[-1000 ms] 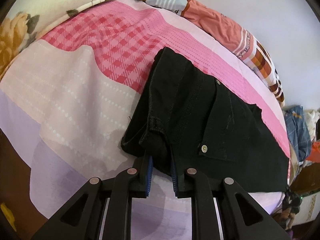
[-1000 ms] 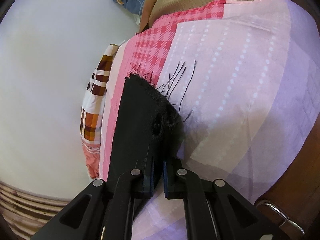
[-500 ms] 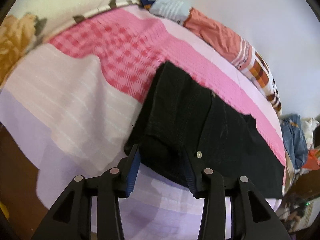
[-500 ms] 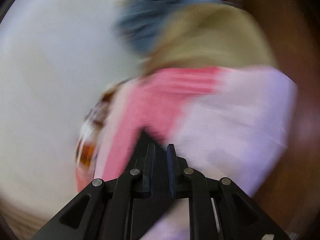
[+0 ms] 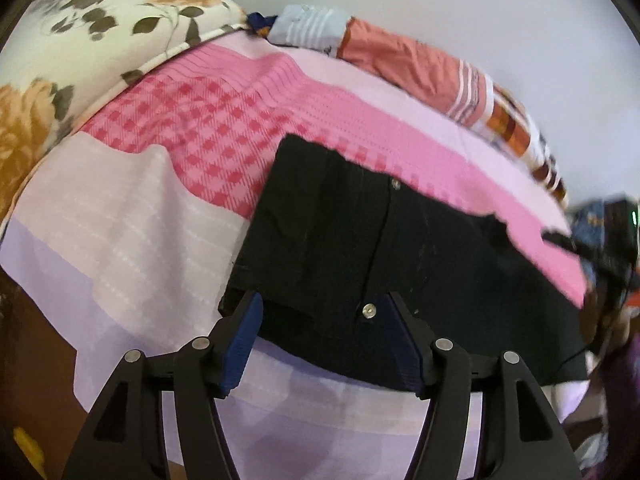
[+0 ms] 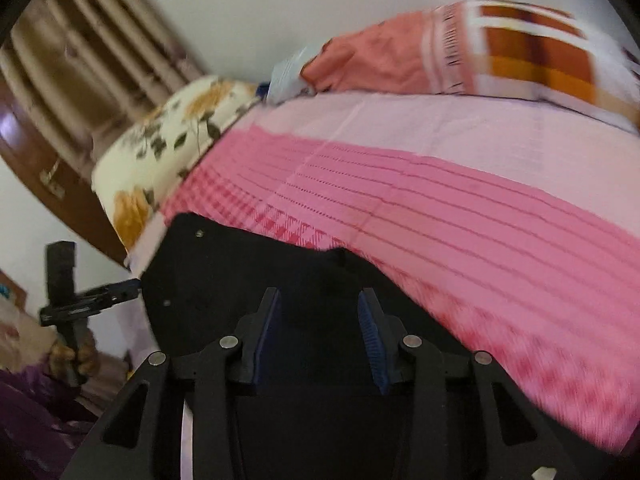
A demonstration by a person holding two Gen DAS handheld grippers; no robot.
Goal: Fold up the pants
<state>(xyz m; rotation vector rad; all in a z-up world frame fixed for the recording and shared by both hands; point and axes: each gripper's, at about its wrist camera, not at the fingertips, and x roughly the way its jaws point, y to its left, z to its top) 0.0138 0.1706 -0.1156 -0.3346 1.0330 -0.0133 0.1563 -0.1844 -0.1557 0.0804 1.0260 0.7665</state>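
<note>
The black pants (image 5: 360,240) lie folded lengthwise on the pink and lilac bedsheet (image 5: 140,220), waistband towards the near edge. My left gripper (image 5: 325,322) hovers just above that waistband edge. Its jaws are opening, and the blue pads (image 5: 244,344) stand clear of the cloth on both sides. In the right wrist view my right gripper (image 6: 320,316) hangs over the middle of the pants (image 6: 240,272), jaws opening, with nothing pressed between them. The left gripper (image 6: 72,304) shows at the far left there, held by a hand.
A floral pillow (image 5: 80,40) lies at the head of the bed. Folded orange and checked clothes (image 5: 420,64) line the white wall. A blue garment heap (image 5: 592,216) sits past the bed's right end. A wooden bed frame (image 5: 36,340) borders the near side, and curtains (image 6: 80,60) hang behind.
The left gripper let go of the waistband, opened wide and drew back slightly. The right gripper let go of the frayed hem, swung across the bed, rolled over and opened above the pants.
</note>
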